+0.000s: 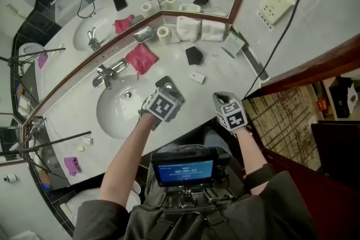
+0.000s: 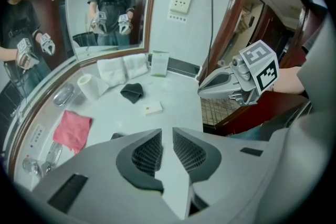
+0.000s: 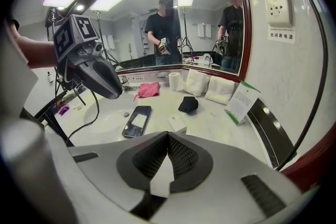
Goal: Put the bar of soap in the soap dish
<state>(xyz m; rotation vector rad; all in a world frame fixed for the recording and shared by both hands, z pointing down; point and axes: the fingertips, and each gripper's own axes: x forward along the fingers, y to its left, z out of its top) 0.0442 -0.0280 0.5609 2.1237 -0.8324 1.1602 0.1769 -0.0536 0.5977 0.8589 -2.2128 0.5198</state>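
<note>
On the marble bathroom tabletop, the bar of soap lies well apart from the metal soap dish by the mirror. The left claw is slightly apart and the right claw is together; both are empty. A shallow pinch could skid the slick bar.

The left grey plastic gripper points steeply down. Its two jaws are a little apart, with nothing between them. The right grey plastic gripper points down too, its jaws pressed together and empty. The bare left forearm and bare right forearm reach forward, side by side.
</note>
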